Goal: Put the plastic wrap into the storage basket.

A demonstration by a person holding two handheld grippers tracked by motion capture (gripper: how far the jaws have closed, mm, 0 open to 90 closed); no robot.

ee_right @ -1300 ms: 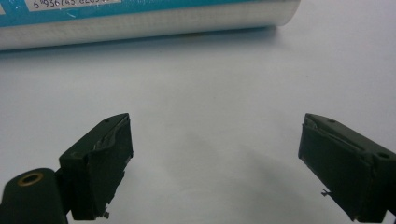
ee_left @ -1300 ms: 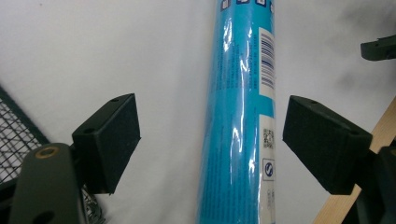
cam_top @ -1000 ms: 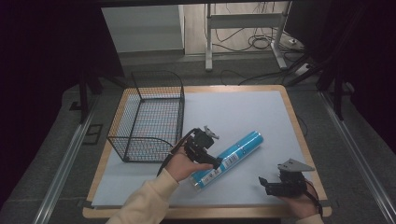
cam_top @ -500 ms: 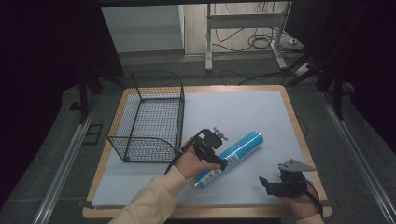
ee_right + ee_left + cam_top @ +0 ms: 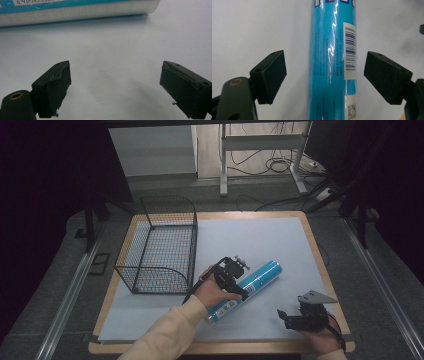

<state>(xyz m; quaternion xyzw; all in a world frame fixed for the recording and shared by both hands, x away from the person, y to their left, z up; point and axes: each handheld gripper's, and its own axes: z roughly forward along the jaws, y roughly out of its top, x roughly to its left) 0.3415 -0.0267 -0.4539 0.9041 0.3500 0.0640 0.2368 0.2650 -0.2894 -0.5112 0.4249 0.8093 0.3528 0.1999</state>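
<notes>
Left tool (image 5: pixel 325 77) stood apart, straddling the glossy blue film-wrapped cylinder (image 5: pixel 333 60) on the counter, untouched. Looked light, stiff, slippery, apt to roll; grip mid-length. Right tool (image 5: pixel 115 87) apart, empty.

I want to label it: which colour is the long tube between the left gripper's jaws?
Bright blue tube, white barcode label; clearest in the left gripper view.

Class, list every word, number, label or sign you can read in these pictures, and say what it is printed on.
"6 936743 82" or similar: barcode digits, cut off by the frame edge and partly guessed, on the white label of the blue tube.
Barcode and QR-style code on the tube's label: no readable digits.
Fine print down the tube's side: too small and blurred.
Nothing else carries text.
</notes>
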